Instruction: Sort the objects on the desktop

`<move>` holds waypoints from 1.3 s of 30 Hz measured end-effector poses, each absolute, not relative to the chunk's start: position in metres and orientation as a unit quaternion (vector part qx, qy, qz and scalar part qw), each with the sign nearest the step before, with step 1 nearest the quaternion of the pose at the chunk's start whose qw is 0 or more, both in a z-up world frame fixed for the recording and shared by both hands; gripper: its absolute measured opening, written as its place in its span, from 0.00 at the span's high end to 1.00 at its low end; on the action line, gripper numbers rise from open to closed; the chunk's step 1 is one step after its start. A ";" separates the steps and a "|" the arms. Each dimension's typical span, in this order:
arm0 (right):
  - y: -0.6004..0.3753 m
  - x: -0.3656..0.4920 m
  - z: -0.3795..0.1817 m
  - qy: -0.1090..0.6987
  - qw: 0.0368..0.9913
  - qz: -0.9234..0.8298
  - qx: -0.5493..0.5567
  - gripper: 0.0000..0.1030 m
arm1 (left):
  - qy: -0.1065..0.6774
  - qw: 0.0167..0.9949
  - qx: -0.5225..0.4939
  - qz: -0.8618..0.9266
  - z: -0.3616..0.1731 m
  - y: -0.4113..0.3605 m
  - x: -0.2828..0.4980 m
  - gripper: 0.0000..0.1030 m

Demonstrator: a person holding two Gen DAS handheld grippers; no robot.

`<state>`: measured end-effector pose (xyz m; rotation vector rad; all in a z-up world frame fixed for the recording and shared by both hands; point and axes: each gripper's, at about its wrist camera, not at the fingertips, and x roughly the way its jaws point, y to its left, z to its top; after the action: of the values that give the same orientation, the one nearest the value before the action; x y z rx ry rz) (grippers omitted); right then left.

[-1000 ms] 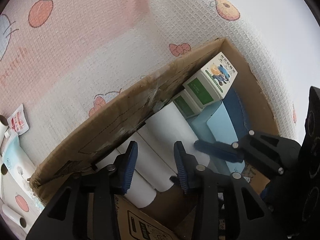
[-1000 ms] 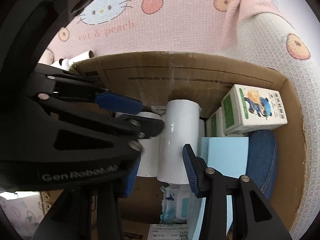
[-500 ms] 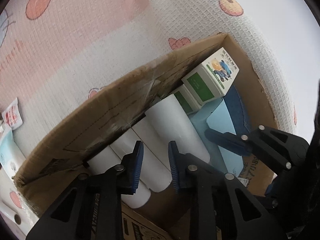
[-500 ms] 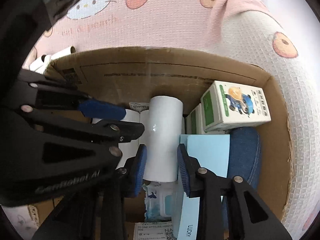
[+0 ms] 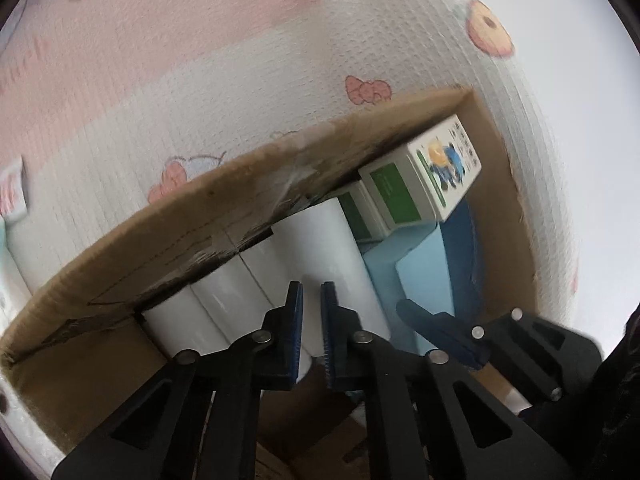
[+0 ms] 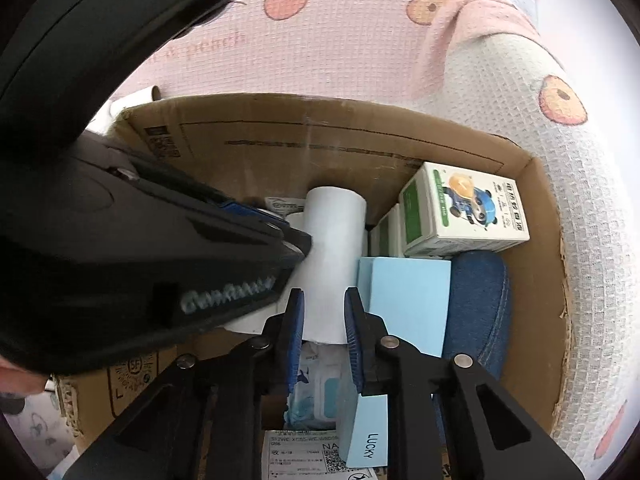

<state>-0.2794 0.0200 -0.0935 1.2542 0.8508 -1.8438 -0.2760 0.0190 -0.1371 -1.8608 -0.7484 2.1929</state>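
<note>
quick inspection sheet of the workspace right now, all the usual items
surface: pink and white quilted cloth with fruit prints, lying under the box.
job's things: cardboard box holding white rolls, cartoon carton, light blue box, denim pouch, wipes pack.
clutter: loose roll and small packet outside the box.
grippers: left gripper shut, nothing between its pads; right gripper closing above the box, empty.
cables: nothing seen.
surroundings: nothing seen beyond the cloth.
</note>
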 end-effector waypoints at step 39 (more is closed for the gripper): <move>-0.048 -0.384 -0.110 0.322 0.337 -0.712 0.525 0.89 | -0.349 0.094 -0.597 0.716 -0.154 0.006 -0.258 0.93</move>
<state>-0.3838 -0.0480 -0.1099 1.3686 0.8393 -1.8553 -0.2580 0.0063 -0.1542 -1.7717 -1.0347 2.1231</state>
